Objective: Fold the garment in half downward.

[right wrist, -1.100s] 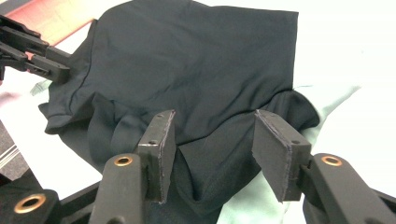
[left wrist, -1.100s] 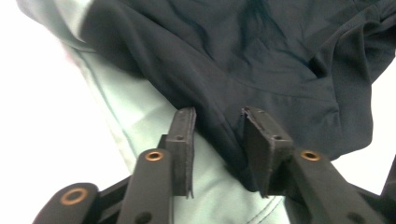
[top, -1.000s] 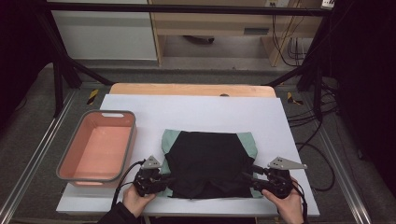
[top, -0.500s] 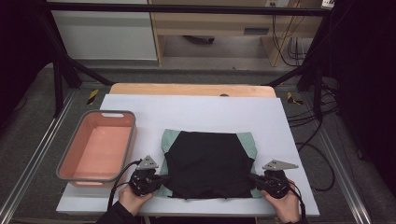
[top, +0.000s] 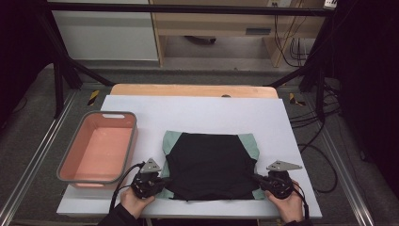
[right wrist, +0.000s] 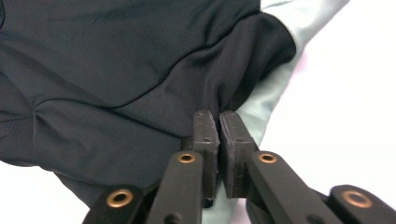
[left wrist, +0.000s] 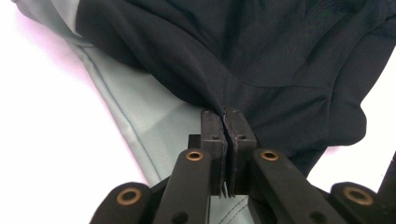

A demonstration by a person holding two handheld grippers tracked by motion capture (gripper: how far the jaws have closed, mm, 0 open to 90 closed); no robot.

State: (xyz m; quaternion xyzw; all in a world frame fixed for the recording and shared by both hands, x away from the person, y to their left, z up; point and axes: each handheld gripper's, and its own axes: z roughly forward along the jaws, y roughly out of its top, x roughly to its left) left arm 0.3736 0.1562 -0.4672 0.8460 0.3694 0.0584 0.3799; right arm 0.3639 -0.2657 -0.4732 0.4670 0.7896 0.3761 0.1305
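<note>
Black garment (top: pixel 209 165) flat on worktop (top: pixel 197 110), near-centre, right of pink tub (top: pixel 66 162). L gripper (top: pixel 157 181) fingers pinched on near-left corner; R gripper (top: pixel 258 178) likewise near-right, prob. gripping cloth.

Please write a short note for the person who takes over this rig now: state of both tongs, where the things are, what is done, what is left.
Left tongs: shut on the garment, pinching the black cloth at its near left edge.
Right tongs: shut on the garment at its near right edge.
The garment, black with pale green parts, lies partly folded on the white sheet, near the person's side.
The pink bin stands to its left, with nothing in it.
Done: both near edges are gripped.
Left, probably: lift and fold the garment further, then perhaps put it in the bin.
</note>
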